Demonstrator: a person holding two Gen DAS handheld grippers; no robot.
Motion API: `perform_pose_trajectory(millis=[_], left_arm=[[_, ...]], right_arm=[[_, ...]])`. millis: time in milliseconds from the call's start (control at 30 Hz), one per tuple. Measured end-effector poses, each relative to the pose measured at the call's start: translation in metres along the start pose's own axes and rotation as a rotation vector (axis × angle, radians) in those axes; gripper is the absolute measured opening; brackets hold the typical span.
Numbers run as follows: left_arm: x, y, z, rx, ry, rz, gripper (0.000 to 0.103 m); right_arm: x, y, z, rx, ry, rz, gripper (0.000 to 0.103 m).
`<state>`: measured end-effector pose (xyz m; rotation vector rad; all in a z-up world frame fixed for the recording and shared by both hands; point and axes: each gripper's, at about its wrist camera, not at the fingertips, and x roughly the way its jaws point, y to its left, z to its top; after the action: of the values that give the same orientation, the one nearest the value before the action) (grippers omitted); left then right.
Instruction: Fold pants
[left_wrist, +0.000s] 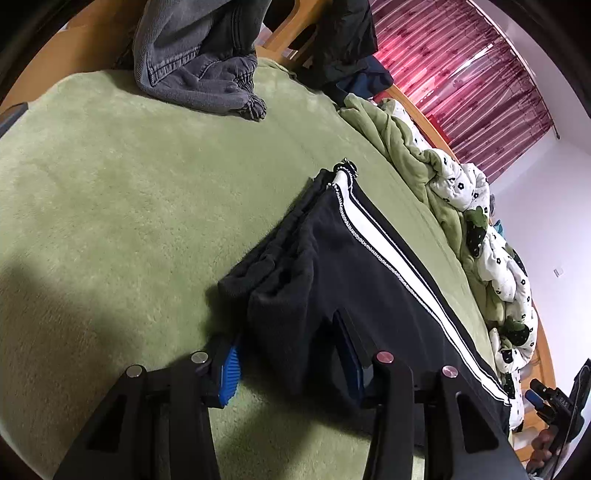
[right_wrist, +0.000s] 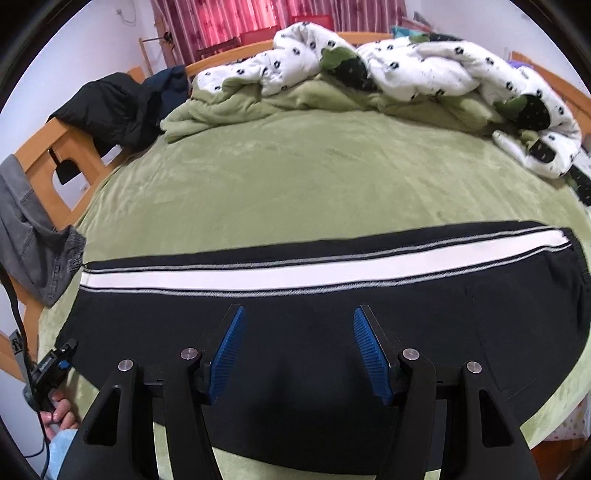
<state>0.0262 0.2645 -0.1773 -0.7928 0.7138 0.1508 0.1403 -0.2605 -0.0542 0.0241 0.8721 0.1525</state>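
Two black grippers with blue ribbed pads tilt down over the black fleece pants with a white side stripe (right_wrist: 258, 275), which lie flat along the near edge of the green plush bed cover (right_wrist: 314, 173). The left gripper (left_wrist: 291, 360) straddles the bunched cuff end, fabric between its partly parted fingers; whether the pads press on it I cannot tell. The right gripper (right_wrist: 299, 354) hovers above the middle of the leg, fingers apart and empty. Small lettering on either gripper body is too tiny to read.
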Motion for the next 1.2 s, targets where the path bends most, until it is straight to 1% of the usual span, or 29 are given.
perform_pose_trajectory(millis=[33, 133, 200, 233, 367, 400, 433, 533, 600, 667, 700, 800, 833, 967, 1100, 1200], left_arm=[[0.001, -0.001, 0.000, 0.011, 0.005, 0.003, 0.043], [0.001, -0.002, -0.001, 0.022, 0.005, -0.004, 0.043], [0.001, 0.001, 0.000, 0.011, 0.005, -0.019, 0.043], [0.001, 0.002, 0.000, 0.000, 0.007, -0.029, 0.043], [-0.003, 0.014, 0.005, -0.076, 0.011, -0.053, 0.035], [-0.005, 0.016, 0.005, -0.086, 0.003, -0.055, 0.035], [-0.006, 0.015, 0.005, -0.081, -0.011, -0.044, 0.035], [-0.002, 0.007, 0.002, -0.019, -0.035, 0.010, 0.035], [0.000, 0.004, 0.002, -0.013, -0.043, 0.029, 0.035], [0.001, 0.006, 0.006, -0.043, -0.026, 0.025, 0.035], [0.001, 0.008, 0.010, -0.058, -0.014, 0.018, 0.030], [-0.002, 0.007, 0.014, -0.060, -0.004, 0.009, 0.025], [-0.004, 0.005, 0.014, -0.053, -0.007, 0.013, 0.024], [-0.014, -0.009, 0.015, 0.001, -0.023, 0.052, 0.021], [-0.025, -0.020, 0.021, 0.020, -0.030, 0.060, 0.019], [-0.034, -0.039, 0.029, 0.069, -0.048, 0.074, 0.017]], right_arm=[[-0.002, -0.001, 0.000, 0.010, -0.006, 0.002, 0.060], [0.001, -0.009, 0.004, 0.055, 0.056, 0.046, 0.058], [0.002, -0.012, 0.005, 0.085, 0.075, 0.055, 0.058], [0.002, -0.013, 0.005, 0.096, 0.076, 0.055, 0.058], [0.004, -0.020, 0.006, 0.148, 0.094, 0.073, 0.058], [0.004, -0.021, 0.006, 0.166, 0.097, 0.082, 0.058], [0.003, -0.023, 0.006, 0.175, 0.095, 0.092, 0.058], [-0.001, -0.025, 0.004, 0.180, 0.079, 0.097, 0.058], [-0.004, -0.024, 0.003, 0.166, 0.068, 0.086, 0.058], [-0.005, -0.024, 0.002, 0.146, 0.063, 0.066, 0.058], [-0.006, -0.025, 0.002, 0.138, 0.061, 0.062, 0.058], [-0.011, -0.028, -0.001, 0.133, 0.053, 0.053, 0.058], [-0.013, -0.029, -0.002, 0.147, 0.052, 0.067, 0.058], [-0.019, -0.036, -0.013, 0.213, 0.061, 0.172, 0.058], [-0.026, -0.028, -0.027, 0.162, 0.035, 0.170, 0.058], [-0.027, -0.028, -0.038, 0.115, 0.017, 0.170, 0.058]])
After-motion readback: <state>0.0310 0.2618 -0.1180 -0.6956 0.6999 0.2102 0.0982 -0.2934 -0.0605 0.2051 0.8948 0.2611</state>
